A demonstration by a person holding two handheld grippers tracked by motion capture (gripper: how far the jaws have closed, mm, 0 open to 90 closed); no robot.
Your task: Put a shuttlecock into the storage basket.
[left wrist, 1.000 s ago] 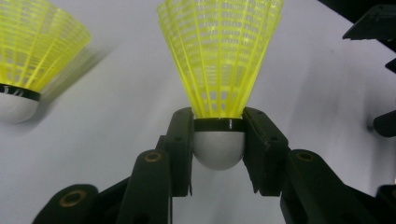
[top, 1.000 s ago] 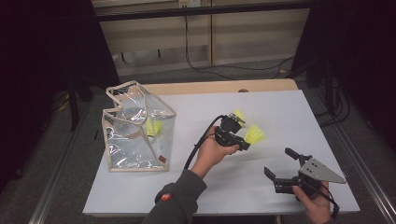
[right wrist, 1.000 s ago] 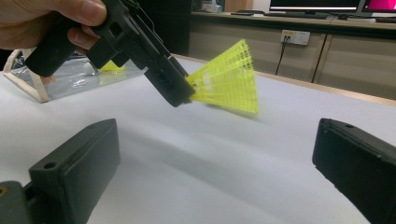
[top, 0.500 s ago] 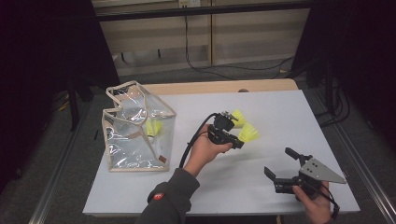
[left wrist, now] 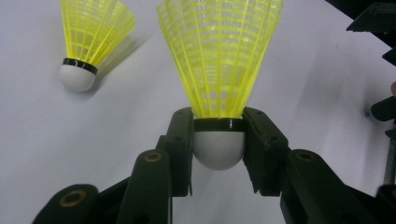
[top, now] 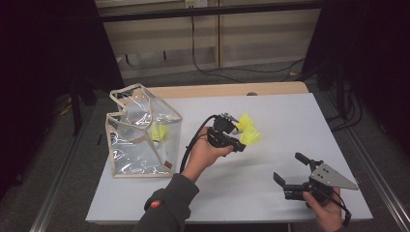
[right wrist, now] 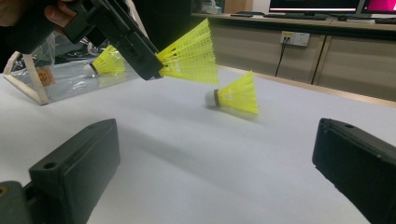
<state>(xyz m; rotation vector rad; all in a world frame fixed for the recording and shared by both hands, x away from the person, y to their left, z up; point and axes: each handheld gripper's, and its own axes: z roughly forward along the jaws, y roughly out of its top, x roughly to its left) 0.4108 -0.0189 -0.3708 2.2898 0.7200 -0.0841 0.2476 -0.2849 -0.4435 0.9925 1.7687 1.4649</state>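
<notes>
The left gripper (top: pixel 240 140) is carrying a shuttlecock (left wrist: pixel 219 70) off the bench (top: pixel 290 121), its fingers (left wrist: pixel 180 140) clamping the white cork base, skirt pointing away. Compared with 1 second ago, the hand is sitting nearer the clear bag (top: pixel 140 135) and slightly higher, so the transfer looks underway. 1 shuttlecock (top: pixel 159 133) is already lying inside the bag; another (right wrist: pixel 236 95) is waiting on the bench just behind the held one. The right gripper (top: pixel 296 176) is resting near the bench's front edge, fingers spread and gripping nothing.
</notes>
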